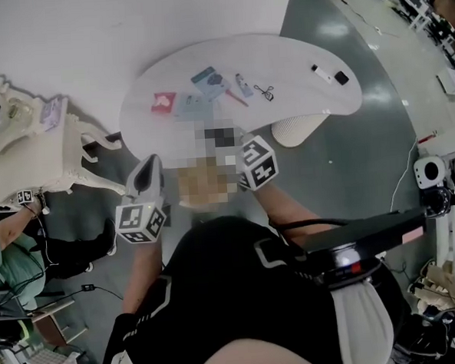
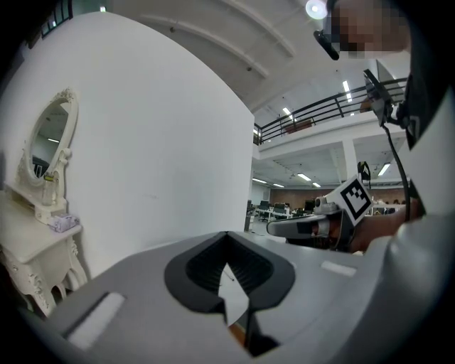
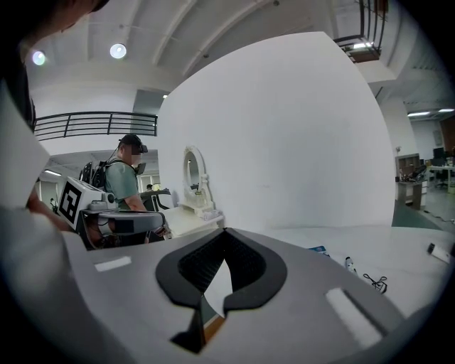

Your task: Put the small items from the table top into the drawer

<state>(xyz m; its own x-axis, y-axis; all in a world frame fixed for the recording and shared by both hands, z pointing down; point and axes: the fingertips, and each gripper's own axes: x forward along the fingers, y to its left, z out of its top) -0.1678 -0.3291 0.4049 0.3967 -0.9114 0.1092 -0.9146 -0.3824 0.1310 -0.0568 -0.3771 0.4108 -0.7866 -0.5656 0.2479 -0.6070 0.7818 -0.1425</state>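
left claw [image 2: 229,281]: shut, holding nothing
right claw [image 3: 222,276]: shut, holding nothing
table [image 1: 305,65]: white, with small things [image 1: 210,81] lying on top

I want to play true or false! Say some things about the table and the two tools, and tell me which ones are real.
1. Small things lie on the white curved table top. True.
2. The left tool holds the red square packet. False: the packet lies on the table, and that tool's jaws are together with nothing between them.
3. A cream carved dressing table stands beside the white table. True.
4. The right tool is pinching the thin black cable. False: the cable lies on the table, apart from the tool, and its jaws are together on nothing.
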